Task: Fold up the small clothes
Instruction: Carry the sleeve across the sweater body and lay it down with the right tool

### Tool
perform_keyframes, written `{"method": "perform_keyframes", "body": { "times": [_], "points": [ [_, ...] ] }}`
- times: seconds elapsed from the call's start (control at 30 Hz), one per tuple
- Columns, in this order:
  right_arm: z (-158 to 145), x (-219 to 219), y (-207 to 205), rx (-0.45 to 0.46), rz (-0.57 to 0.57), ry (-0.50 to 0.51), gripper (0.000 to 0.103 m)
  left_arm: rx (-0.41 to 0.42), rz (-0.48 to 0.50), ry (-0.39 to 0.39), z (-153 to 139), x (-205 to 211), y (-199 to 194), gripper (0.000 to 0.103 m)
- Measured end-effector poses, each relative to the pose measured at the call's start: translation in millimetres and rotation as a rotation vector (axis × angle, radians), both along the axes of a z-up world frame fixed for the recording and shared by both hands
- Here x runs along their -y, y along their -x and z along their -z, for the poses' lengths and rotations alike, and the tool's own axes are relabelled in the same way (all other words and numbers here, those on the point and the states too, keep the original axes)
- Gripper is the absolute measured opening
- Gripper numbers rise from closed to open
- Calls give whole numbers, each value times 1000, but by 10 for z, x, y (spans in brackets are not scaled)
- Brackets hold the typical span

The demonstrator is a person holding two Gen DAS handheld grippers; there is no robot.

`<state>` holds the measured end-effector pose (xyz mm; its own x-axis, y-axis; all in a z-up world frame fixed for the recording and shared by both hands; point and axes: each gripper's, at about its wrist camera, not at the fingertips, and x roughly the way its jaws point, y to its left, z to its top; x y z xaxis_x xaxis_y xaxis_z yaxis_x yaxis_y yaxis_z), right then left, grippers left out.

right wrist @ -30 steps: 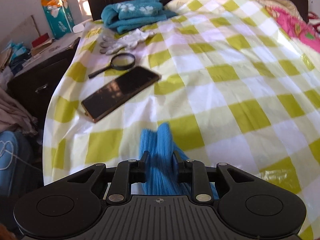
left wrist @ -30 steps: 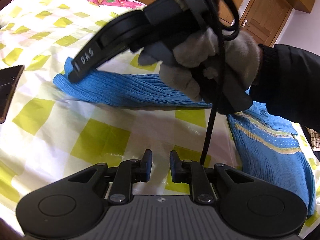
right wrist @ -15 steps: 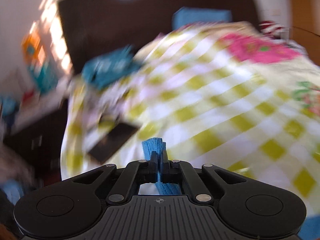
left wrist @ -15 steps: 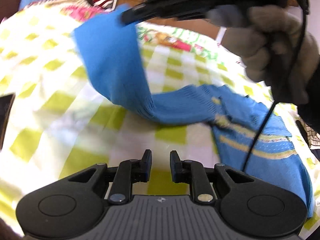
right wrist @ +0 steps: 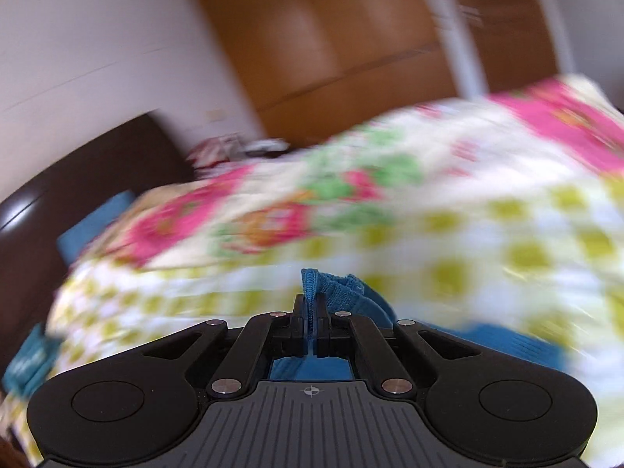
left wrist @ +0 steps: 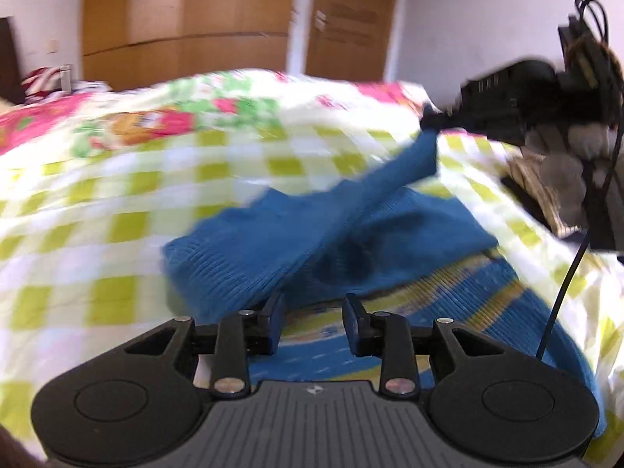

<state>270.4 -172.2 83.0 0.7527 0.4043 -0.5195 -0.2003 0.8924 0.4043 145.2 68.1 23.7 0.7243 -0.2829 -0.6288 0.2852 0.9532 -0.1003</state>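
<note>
Two wrist fisheye views, each looking forward along its own fingers. Left wrist view – set low over the bed sheet (left wrist: 117, 226), close to the blue sweater (left wrist: 273, 257), facing across the bed toward the wooden wardrobe (left wrist: 187, 19); left gripper (left wrist: 314, 321) fills the lower edge, right gripper (left wrist: 429, 119) enters upper right. Right wrist view – raised, tilted, blurred, facing the same wardrobe (right wrist: 351, 39) and the dark headboard (right wrist: 78, 179) at left; right gripper (right wrist: 311, 319) in the foreground. Shared: sweater (right wrist: 339, 292), checked sheet (right wrist: 507, 234), floral quilt (right wrist: 292, 202), wardrobe.
</note>
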Motion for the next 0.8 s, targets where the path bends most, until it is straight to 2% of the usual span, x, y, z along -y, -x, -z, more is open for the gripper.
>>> {"method": "perform_keyframes", "body": {
  "times": [0.13, 0.23, 0.37, 0.47, 0.5, 0.6, 0.67, 0.8],
  "points": [
    [671, 576, -142, -146, 151, -29, 1, -69, 78, -79, 239, 447, -216, 45],
    [917, 807, -115, -184, 177, -78, 1, -97, 109, -121, 337, 605, -215, 46],
    [967, 808, -95, -188, 107, -133, 1, -128, 125, -147, 362, 678, -215, 46],
    [983, 772, -102, -208, 64, -152, 6, -123, 113, -173, 347, 675, -254, 46],
    [979, 803, -95, -208, 68, -160, 10, -111, 106, -184, 348, 689, -285, 46],
    [1012, 799, -139, -231, 73, -188, 10, -74, 85, -203, 339, 688, -346, 46],
    [1021, 756, -201, -251, 89, -169, 7, -69, 71, -218, 351, 677, -393, 46],
    [825, 652, -279, -226, 68, -177, 3, -37, 40, -232, 245, 627, -471, 46]
  ]
}}
